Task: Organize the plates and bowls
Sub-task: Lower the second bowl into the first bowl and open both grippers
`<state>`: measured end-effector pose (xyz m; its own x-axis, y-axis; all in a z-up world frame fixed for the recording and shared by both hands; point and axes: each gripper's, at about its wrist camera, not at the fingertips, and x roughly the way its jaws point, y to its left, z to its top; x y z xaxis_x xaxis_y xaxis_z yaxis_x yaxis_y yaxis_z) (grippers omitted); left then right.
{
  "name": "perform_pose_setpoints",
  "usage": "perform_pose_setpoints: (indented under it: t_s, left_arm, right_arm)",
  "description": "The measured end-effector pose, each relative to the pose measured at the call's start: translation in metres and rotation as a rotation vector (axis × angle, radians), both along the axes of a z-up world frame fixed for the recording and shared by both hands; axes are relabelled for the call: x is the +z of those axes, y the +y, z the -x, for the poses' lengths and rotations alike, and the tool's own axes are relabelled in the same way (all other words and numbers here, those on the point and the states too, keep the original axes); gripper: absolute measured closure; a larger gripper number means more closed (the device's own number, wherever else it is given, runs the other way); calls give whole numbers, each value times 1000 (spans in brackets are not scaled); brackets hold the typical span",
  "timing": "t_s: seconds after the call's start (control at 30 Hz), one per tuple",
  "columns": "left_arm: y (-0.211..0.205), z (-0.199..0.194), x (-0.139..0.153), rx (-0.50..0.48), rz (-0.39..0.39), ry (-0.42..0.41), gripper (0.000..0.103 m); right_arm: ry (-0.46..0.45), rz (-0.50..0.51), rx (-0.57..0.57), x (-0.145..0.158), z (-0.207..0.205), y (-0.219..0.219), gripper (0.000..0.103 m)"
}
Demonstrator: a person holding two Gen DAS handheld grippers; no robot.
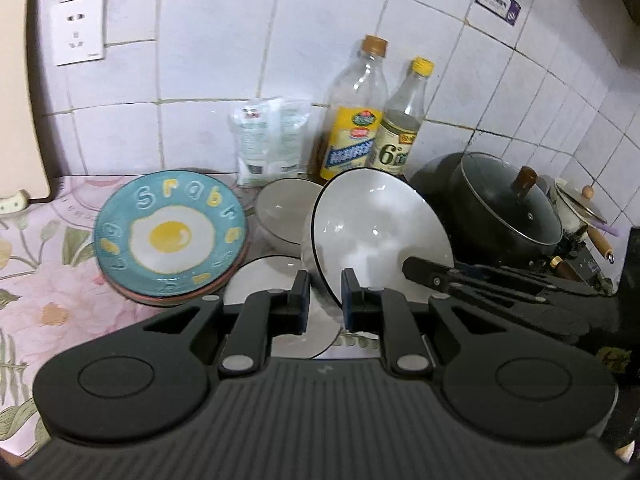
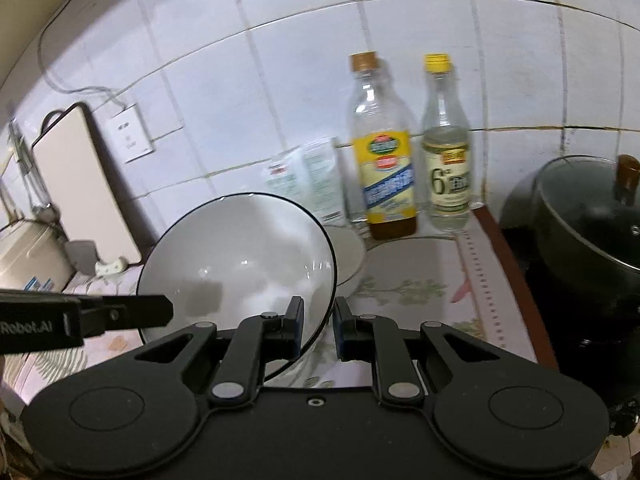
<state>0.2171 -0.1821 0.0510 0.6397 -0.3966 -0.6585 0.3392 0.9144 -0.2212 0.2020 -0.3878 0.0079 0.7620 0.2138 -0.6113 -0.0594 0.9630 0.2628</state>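
Observation:
A large white bowl with a black rim (image 1: 380, 224) hangs tilted above the counter, held from two sides. My left gripper (image 1: 326, 300) is shut on its lower left rim. My right gripper (image 2: 318, 320) is shut on the opposite rim of the same bowl (image 2: 240, 256). In the left wrist view the right gripper (image 1: 416, 270) reaches in from the right. On the counter sits a blue fried-egg plate (image 1: 172, 236) atop stacked plates. A second white bowl (image 1: 284, 208) stands behind, and a white dish (image 1: 272, 276) lies under the held bowl.
Two bottles (image 1: 356, 120) (image 1: 404, 128) and a white bag (image 1: 272, 140) stand against the tiled wall. A dark lidded pot (image 1: 504, 204) sits on the stove at right. A cutting board (image 1: 16, 92) leans at the left, beside a wall socket (image 1: 78, 30).

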Motion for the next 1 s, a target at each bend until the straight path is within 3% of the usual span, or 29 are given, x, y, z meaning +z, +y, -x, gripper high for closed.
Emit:
perform_pose_setpoints:
  t_s: [0.33,0.7,1.0]
  left_arm:
    - [37,-6,-25,39,21,47,89]
    - [44,-27,-60,34,61,119,89]
    - [39,-43,-76,22,28,147,89]
  right_arm:
    - [52,25,63,-19,-13,33,84]
    - [80,99,100,-41,-31,40,84]
    - [66,159,102,-54,-41,46,84]
